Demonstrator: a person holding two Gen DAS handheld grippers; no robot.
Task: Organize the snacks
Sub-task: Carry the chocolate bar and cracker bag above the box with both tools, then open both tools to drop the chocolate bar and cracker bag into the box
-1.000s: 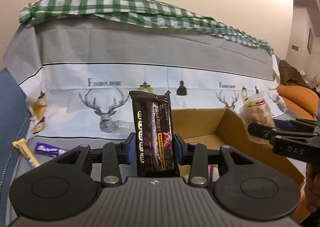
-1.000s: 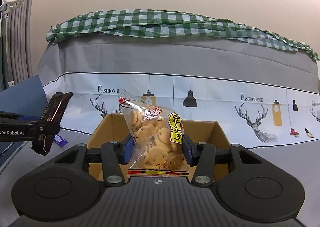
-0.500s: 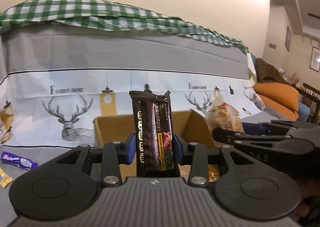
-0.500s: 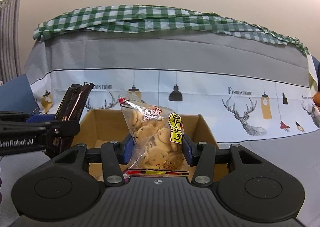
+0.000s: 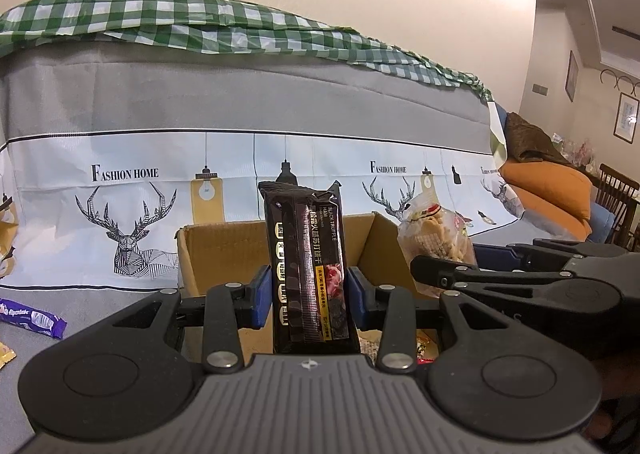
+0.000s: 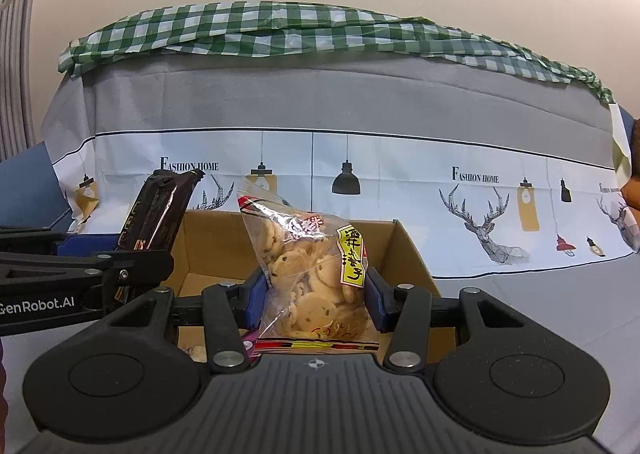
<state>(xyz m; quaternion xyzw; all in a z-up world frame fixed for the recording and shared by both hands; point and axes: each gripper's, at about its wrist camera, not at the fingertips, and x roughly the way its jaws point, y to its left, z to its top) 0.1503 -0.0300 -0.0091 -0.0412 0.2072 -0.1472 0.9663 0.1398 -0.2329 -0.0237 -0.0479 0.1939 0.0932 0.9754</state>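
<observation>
My left gripper [image 5: 307,296] is shut on a dark brown cracker packet [image 5: 306,254], held upright in front of the open cardboard box [image 5: 224,250]. In the right wrist view the same packet [image 6: 158,209] shows at the left, over the box's left wall. My right gripper [image 6: 316,296] is shut on a clear bag of biscuits [image 6: 310,266] with a yellow label, above the cardboard box [image 6: 408,250]. That bag [image 5: 434,236] also shows in the left wrist view, beside the box's right wall. A few snacks lie inside the box, mostly hidden.
A purple wrapped bar [image 5: 32,320] and a yellow wrapper [image 5: 5,354] lie on the grey cover at the left. Behind the box rises a sofa back draped in a deer-print cloth [image 6: 480,213] and a green checked cloth [image 6: 280,29]. Orange cushions [image 5: 548,193] lie far right.
My left gripper with the dark packet has swung right toward the box and now sits close beside the right gripper. The right gripper with the biscuit bag has barely moved.
</observation>
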